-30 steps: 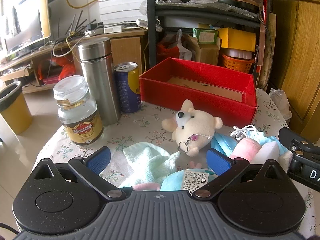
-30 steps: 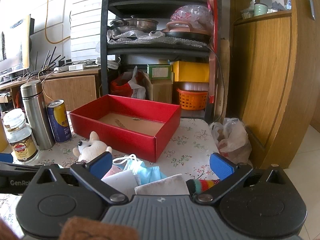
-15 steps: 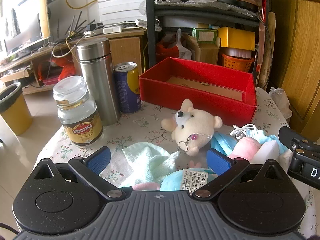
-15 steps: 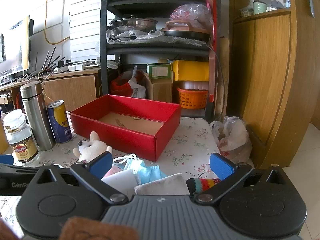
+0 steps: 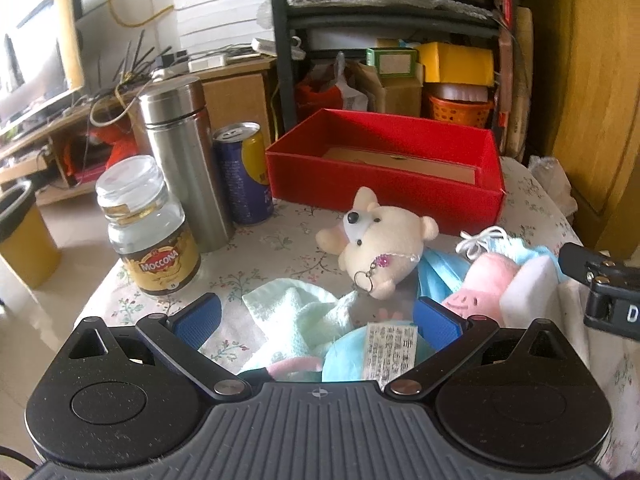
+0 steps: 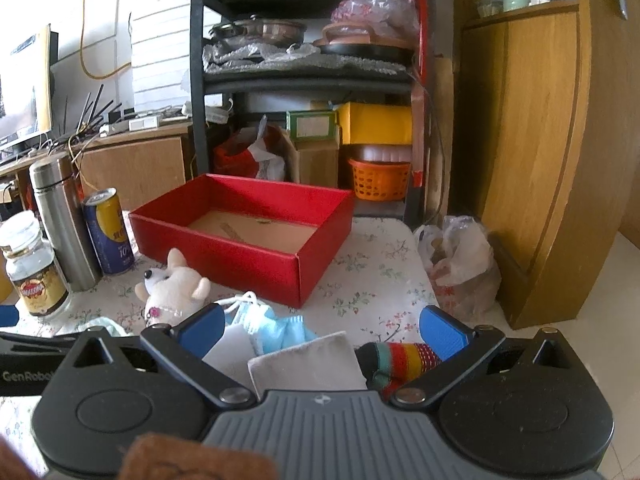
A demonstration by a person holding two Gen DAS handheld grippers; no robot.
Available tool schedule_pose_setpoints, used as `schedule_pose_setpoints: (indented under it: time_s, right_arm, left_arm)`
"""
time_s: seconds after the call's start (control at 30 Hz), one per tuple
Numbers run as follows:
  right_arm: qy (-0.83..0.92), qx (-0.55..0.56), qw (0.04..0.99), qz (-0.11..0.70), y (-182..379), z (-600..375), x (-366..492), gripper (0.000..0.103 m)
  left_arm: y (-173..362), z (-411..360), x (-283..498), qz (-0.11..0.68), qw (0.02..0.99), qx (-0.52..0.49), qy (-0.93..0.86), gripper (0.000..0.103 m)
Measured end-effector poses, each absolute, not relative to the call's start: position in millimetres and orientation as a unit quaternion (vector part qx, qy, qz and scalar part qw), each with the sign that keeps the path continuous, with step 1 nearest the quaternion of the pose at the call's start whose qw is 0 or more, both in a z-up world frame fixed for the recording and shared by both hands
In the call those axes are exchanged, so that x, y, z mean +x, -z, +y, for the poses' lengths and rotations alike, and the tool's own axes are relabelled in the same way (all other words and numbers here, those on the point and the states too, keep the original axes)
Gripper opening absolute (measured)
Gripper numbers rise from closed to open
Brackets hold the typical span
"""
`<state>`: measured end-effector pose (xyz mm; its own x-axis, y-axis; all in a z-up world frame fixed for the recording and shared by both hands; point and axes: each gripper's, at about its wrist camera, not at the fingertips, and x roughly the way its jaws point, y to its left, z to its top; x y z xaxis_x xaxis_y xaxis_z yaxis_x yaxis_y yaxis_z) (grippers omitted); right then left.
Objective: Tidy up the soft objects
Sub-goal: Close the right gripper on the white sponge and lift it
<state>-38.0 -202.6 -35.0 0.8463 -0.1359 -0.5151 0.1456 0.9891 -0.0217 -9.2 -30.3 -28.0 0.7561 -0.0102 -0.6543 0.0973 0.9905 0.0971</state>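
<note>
An empty red box (image 5: 384, 176) (image 6: 248, 240) stands at the back of the flowered table. In front of it lie a cream plush mouse (image 5: 384, 244) (image 6: 172, 284), a pale green cloth (image 5: 300, 316), a blue plush with a label (image 5: 360, 356), a blue face mask (image 6: 272, 324), a pink plush (image 5: 480, 284), white sponges (image 6: 304, 364) and a striped sock (image 6: 400, 360). My left gripper (image 5: 316, 320) is open over the green cloth and blue plush. My right gripper (image 6: 320, 328) is open over the sponges, mask and sock. Nothing is held.
A steel flask (image 5: 180, 160), a blue and yellow can (image 5: 244, 176) and a Moccona jar (image 5: 152, 236) stand at the table's left. A plastic bag (image 6: 460, 256) lies off the right edge. Shelves and a wooden cabinet (image 6: 540, 140) stand behind.
Both grippers have barely shifted. The objects on the table have not moved.
</note>
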Motion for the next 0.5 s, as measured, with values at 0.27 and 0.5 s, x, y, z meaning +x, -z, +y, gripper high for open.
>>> schedule_pose_setpoints:
  time_s: [0.27, 0.5]
  right_arm:
    - [0.063, 0.012, 0.949, 0.307, 45.5, -214.8, -35.9, 0.079]
    - [0.024, -0.039, 0.950, 0.310, 53.3, -199.3, -36.8, 0.079]
  left_arm:
    - [27.3, -25.2, -19.1, 0.336, 0.937, 0.080, 0.055, 0.097]
    - [32.0, -15.4, -23.6, 0.345, 0.933, 0.081, 0.070, 0.097]
